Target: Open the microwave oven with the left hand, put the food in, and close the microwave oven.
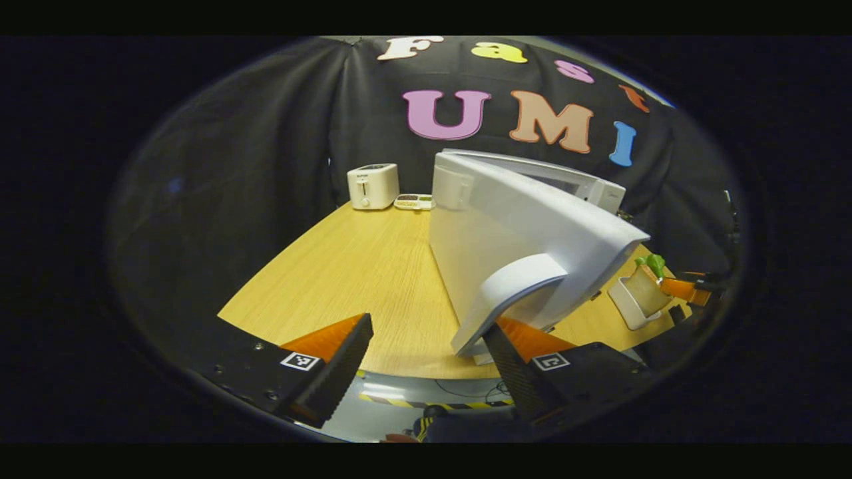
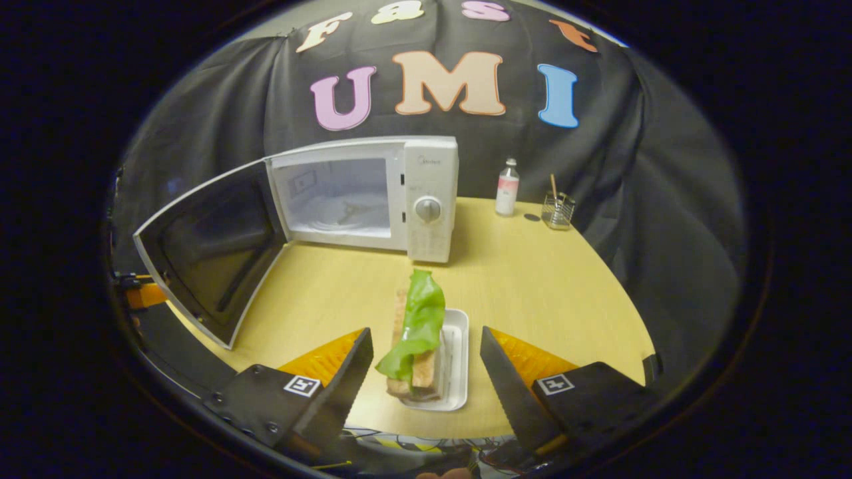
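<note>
Left gripper (image 1: pixel 426 362): fingers spread wide, nothing between them, held low at the table's near edge and aimed along the tabletop. Its right finger (image 1: pixel 509 372) sits just under the curved handle of the white microwave door (image 1: pixel 506 246); can't tell if it touches. The door is swung open, its smooth glossy outer face rising ahead and right of the fingers. Past the door to the right: a small white tray (image 1: pixel 629 303) with food on it, and the other gripper beside it.

Right gripper (image 2: pixel 426 372): fingers also spread, not pinching anything, pointing toward the open microwave and tilted down at the table. Between the fingers, clear of both, sits the shallow white rectangular plastic tray (image 2: pixel 456 366) holding a toast sandwich with a floppy green lettuce leaf (image 2: pixel 419 326) draped over it.

Straight ahead of the right fingers: boxy white microwave oven (image 2: pixel 429 196) with a round dial, its white cavity showing. Its door stands ahead-left of the fingers, dark window inside a white frame.

Light wood-grain round table (image 2: pixel 532 279), matte. Far ahead-right of the right fingers: small clear plastic bottle (image 2: pixel 508 187) and wire holder (image 2: pixel 558 209). Far ahead-left of the left fingers: white two-slot toaster (image 1: pixel 373 186), with a flat white dish (image 1: pixel 413 201) just beside it.
</note>
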The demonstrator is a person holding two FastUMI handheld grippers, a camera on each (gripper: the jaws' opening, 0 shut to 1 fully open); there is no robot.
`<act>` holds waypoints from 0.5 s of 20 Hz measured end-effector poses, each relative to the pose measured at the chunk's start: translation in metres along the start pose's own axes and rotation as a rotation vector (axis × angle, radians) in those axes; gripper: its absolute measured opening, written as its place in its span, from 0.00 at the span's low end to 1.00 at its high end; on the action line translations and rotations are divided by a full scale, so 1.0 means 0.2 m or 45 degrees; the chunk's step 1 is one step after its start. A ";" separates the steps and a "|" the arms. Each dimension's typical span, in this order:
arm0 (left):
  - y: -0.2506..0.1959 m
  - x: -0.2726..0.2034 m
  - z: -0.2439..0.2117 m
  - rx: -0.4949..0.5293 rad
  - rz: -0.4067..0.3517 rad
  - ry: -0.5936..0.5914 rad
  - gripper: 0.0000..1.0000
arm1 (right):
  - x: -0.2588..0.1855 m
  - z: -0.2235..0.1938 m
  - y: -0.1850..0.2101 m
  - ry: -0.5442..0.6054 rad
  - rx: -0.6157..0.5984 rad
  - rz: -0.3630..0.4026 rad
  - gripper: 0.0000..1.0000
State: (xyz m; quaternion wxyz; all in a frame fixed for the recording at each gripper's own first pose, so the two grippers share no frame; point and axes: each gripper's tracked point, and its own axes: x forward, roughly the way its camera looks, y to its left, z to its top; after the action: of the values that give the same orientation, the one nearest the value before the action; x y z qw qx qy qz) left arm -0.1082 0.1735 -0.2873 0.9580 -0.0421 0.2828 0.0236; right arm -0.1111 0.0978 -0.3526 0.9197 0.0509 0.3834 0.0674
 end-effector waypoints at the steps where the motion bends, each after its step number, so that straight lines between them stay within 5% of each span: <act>1: 0.00 -0.03 0.02 0.002 0.000 -0.008 0.98 | 0.02 -0.03 0.01 0.025 -0.003 0.005 0.99; 9: 0.02 -0.24 0.07 0.096 0.089 -0.014 0.96 | 0.07 -0.16 0.06 0.103 -0.039 0.046 0.98; 10: 0.02 -0.26 0.10 0.084 0.099 -0.038 0.97 | 0.08 -0.16 0.06 0.109 -0.046 0.041 0.91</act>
State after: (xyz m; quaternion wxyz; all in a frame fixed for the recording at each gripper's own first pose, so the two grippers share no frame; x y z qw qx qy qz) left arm -0.1407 0.1781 -0.2425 0.9613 0.0010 0.2706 0.0520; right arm -0.1242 0.1133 -0.3850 0.9020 0.0374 0.4203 0.0912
